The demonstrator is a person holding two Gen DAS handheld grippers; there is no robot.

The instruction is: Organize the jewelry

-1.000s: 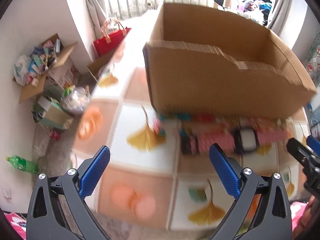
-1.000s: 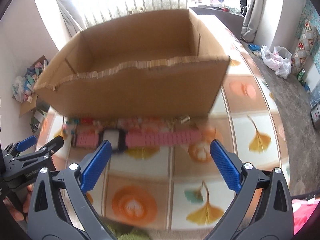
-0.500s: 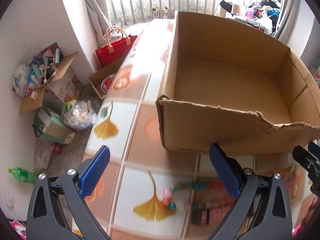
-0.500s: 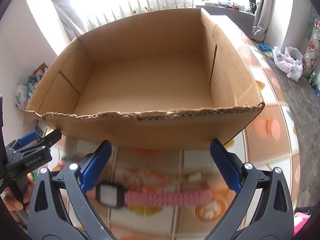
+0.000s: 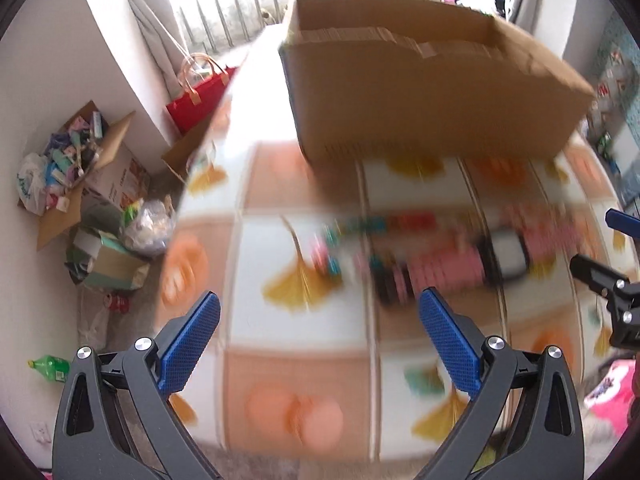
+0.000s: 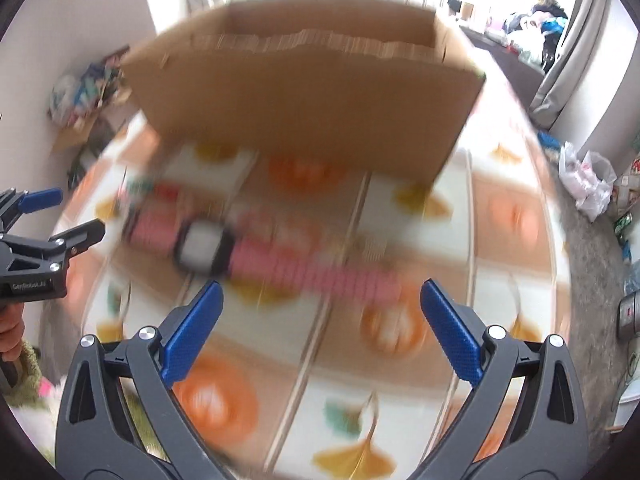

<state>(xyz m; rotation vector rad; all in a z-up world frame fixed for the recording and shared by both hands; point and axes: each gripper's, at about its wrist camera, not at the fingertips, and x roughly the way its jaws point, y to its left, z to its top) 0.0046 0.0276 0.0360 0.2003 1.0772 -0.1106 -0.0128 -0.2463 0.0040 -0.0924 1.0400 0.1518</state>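
Observation:
A pink-strapped watch (image 5: 472, 264) with a black square case lies flat on the patterned table, in front of an open cardboard box (image 5: 420, 92). A string of colored beads (image 5: 360, 226) lies just beyond and left of it. My left gripper (image 5: 320, 340) is open and empty, held above the table short of the watch. In the right wrist view the watch (image 6: 256, 256) and the box (image 6: 312, 96) show blurred. My right gripper (image 6: 320, 328) is open and empty, just short of the strap. The left gripper also shows in the right wrist view (image 6: 60, 220).
The table (image 5: 304, 380) has a ginkgo-leaf and orange-circle pattern. On the floor to the left are a red bag (image 5: 200, 96), a box of clutter (image 5: 72, 160) and a green bottle (image 5: 50, 368). A white plastic bag (image 6: 588, 176) lies on the floor at right.
Both views have tilted back down from the box interior to the table. The watch and beads now sit higher in view, ahead of the fingers. Both grippers stay open.

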